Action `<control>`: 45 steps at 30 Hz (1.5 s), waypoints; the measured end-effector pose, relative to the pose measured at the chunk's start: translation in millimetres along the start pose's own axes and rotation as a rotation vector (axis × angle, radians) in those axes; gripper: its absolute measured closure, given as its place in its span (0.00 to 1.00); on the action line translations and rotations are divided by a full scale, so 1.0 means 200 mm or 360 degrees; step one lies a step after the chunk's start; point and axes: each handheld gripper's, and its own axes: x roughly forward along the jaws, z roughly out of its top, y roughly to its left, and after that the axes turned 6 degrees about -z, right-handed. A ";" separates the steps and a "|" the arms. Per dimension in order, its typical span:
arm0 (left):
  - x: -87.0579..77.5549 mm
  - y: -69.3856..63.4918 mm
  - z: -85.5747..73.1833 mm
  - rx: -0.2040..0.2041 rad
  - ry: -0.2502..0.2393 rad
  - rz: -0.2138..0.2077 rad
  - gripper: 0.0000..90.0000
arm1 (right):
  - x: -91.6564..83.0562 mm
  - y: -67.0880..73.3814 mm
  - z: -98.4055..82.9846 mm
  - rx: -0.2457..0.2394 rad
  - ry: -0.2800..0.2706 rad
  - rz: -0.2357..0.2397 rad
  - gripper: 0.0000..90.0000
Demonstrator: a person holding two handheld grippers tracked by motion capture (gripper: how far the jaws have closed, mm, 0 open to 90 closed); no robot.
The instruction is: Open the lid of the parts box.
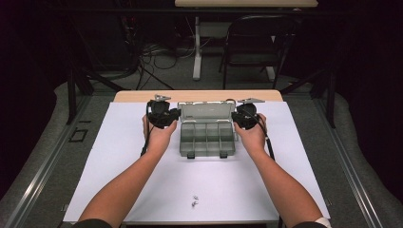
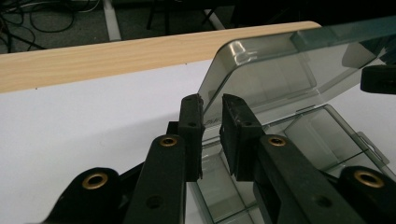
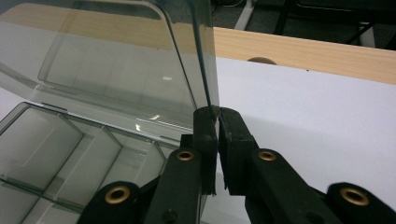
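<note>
I have both grippers at the far end of a clear grey compartment box (image 1: 207,135), which sits on the white sheet (image 1: 142,190) covering the table (image 1: 199,96), about midway across and toward the far edge. The box stands open, its lid (image 1: 206,110) raised at the back and its row of divided compartments bare in front, with two dark latches on the near rim. My left gripper (image 1: 164,114) is at the lid's left edge. In the left gripper view the left gripper (image 2: 211,135) has its jaws standing on either side of that lid's (image 2: 271,79) edge with a visible gap between them, and I see the pads just clear of the plastic, so it straddles the edge without clamping it. My right gripper (image 1: 245,116) is at the lid's right edge. In the right gripper view the right gripper (image 3: 217,140) has its jaws drawn nearly together, pinching the thin side wall of the lid (image 3: 116,70), which rises steeply upward from between the pads. Below and to the left in that view lie the open compartments of the box (image 3: 70,154). Both of my hands sit just outside the box's long sides, forearms reaching in from the near edge. Two small metal pieces (image 1: 194,200) lie on the sheet near me, well apart from the box.
</note>
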 end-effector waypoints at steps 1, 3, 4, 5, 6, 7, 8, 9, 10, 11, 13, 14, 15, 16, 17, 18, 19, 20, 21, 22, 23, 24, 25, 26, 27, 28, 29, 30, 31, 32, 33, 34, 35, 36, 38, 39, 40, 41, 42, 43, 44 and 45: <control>0.01 0.00 -0.01 -0.0008 0.0003 -0.0003 0.87 | 0.00 0.00 0.00 0.0005 -0.0002 0.0001 0.96; 0.02 0.00 -0.02 -0.0003 0.0009 0.0002 0.87 | 0.00 0.00 0.00 0.0001 -0.0004 -0.0001 0.96; 0.02 0.01 -0.02 -0.0003 0.0010 0.0011 0.87 | 0.00 0.00 0.00 0.0009 -0.0003 0.0000 0.96; 0.03 0.01 -0.03 -0.0006 0.0014 0.0013 0.87 | 0.00 0.00 0.00 0.0012 -0.0005 -0.0001 0.96; 0.04 0.01 -0.03 -0.0017 0.0017 0.0016 0.87 | 0.00 0.00 0.00 0.0011 -0.0006 -0.0003 0.96; 0.04 0.02 -0.04 -0.0022 0.0013 0.0016 0.87 | 0.00 0.00 0.00 0.0014 -0.0006 -0.0003 0.96; 0.05 0.02 -0.04 -0.0021 0.0024 0.0016 0.87 | 0.00 0.00 0.00 0.0014 -0.0007 -0.0003 0.96; 0.06 0.02 -0.05 -0.0033 0.0023 0.0015 0.87 | 0.00 0.00 0.00 0.0013 -0.0007 -0.0003 0.96; 0.07 0.03 -0.05 -0.0032 0.0021 0.0014 0.87 | 0.00 0.00 0.00 0.0013 -0.0005 0.0000 0.96; 0.08 0.03 -0.05 -0.0043 0.0023 0.0007 0.87 | 0.00 0.00 0.00 0.0013 -0.0006 0.0001 0.96; 0.09 0.04 -0.06 -0.0042 0.0031 0.0007 0.87 | 0.00 0.00 0.00 0.0015 -0.0007 0.0001 0.96; 0.10 0.04 -0.06 -0.0048 0.0037 0.0011 0.87 | 0.00 0.00 0.00 0.0016 -0.0009 0.0001 0.96; 0.11 0.04 -0.07 -0.0053 0.0041 0.0010 0.87 | 0.01 0.00 0.00 0.0017 -0.0013 0.0001 0.96; 0.11 0.04 -0.07 -0.0049 0.0036 0.0014 0.88 | 0.01 0.00 0.00 0.0017 -0.0014 0.0000 0.96; 0.12 0.04 -0.07 -0.0054 0.0034 0.0015 0.88 | 0.01 0.00 0.00 0.0017 -0.0012 0.0000 0.96; 0.13 0.04 -0.07 -0.0050 0.0034 0.0013 0.88 | 0.01 0.00 0.00 0.0018 -0.0015 0.0001 0.96; 0.13 0.05 -0.08 -0.0044 0.0041 0.0004 0.88 | 0.01 0.00 0.00 0.0023 -0.0015 0.0002 0.96; 0.14 0.05 -0.08 -0.0046 0.0037 0.0015 0.89 | 0.01 0.00 0.00 0.0025 -0.0016 0.0008 0.96; 0.14 0.05 -0.08 -0.0054 0.0039 0.0009 0.89 | 0.01 0.00 0.00 0.0023 -0.0022 0.0008 0.96; 0.15 0.05 -0.08 -0.0052 0.0039 0.0010 0.89 | 0.01 0.00 0.00 0.0023 -0.0023 0.0006 0.96; 0.15 0.05 -0.08 -0.0051 0.0040 0.0013 0.89 | 0.01 0.00 0.00 0.0021 -0.0026 0.0004 0.96; 0.15 0.05 -0.09 -0.0057 0.0037 0.0019 0.89 | 0.01 0.00 0.00 0.0022 -0.0028 0.0004 0.96; 0.16 0.05 -0.09 -0.0062 0.0036 0.0016 0.90 | 0.01 0.00 0.00 0.0025 -0.0029 0.0005 0.95; 0.16 0.05 -0.09 -0.0060 0.0037 0.0018 0.90 | 0.01 0.00 0.00 0.0025 -0.0031 0.0005 0.96; 0.16 0.05 -0.09 -0.0058 0.0035 0.0024 0.91 | 0.01 0.00 0.00 0.0025 -0.0032 0.0004 0.95; 0.16 0.05 -0.09 -0.0056 0.0032 0.0026 0.91 | 0.01 0.00 0.00 0.0024 -0.0032 0.0003 0.95; 0.16 0.06 -0.09 -0.0055 0.0029 0.0025 0.91 | 0.01 0.00 0.00 0.0024 -0.0033 0.0002 0.96; 0.16 0.06 -0.09 -0.0050 0.0031 0.0031 0.92 | 0.02 0.00 0.00 0.0027 -0.0034 0.0005 0.95; 0.17 0.06 -0.09 -0.0058 0.0031 0.0032 0.92 | 0.02 0.00 0.00 0.0029 -0.0034 0.0003 0.95; 0.17 0.05 -0.09 -0.0067 0.0029 0.0032 0.93 | 0.02 0.00 0.00 0.0028 -0.0036 0.0000 0.95; 0.17 0.06 -0.09 -0.0068 0.0033 0.0034 0.93 | 0.02 -0.01 0.00 0.0027 -0.0040 0.0000 0.95; 0.17 0.06 -0.09 -0.0072 0.0025 0.0040 0.93 | 0.02 0.00 0.00 0.0028 -0.0042 -0.0001 0.95; 0.17 0.06 -0.09 -0.0075 0.0024 0.0038 0.94 | 0.02 0.00 0.00 0.0030 -0.0043 -0.0002 0.95; 0.17 0.06 -0.09 -0.0074 0.0025 0.0039 0.95 | 0.02 0.00 0.00 0.0030 -0.0042 -0.0001 0.95; 0.17 0.06 -0.09 -0.0077 0.0026 0.0036 0.95 | 0.02 0.00 0.00 0.0039 -0.0039 0.0005 0.95; 0.17 0.06 -0.09 -0.0076 0.0024 0.0039 0.96 | 0.02 0.00 0.00 0.0036 -0.0040 0.0006 0.95; 0.17 0.06 -0.09 -0.0077 0.0022 0.0043 0.96 | 0.03 0.00 0.00 0.0034 -0.0041 0.0008 0.94; 0.17 0.06 -0.09 -0.0076 0.0022 0.0043 0.96 | 0.03 0.00 -0.01 0.0030 -0.0038 0.0007 0.94; 0.17 0.06 -0.09 -0.0071 0.0026 0.0044 0.96 | 0.03 0.00 -0.01 0.0033 -0.0026 0.0005 0.93; 0.18 0.06 -0.09 -0.0076 0.0025 0.0043 0.96 | 0.03 0.00 -0.01 0.0030 -0.0030 0.0010 0.93; 0.18 0.06 -0.09 -0.0074 0.0024 0.0045 0.96 | 0.04 -0.01 -0.01 0.0026 -0.0023 0.0004 0.93; 0.18 0.06 -0.09 -0.0075 0.0022 0.0046 0.96 | 0.04 0.00 -0.01 0.0030 -0.0019 0.0003 0.92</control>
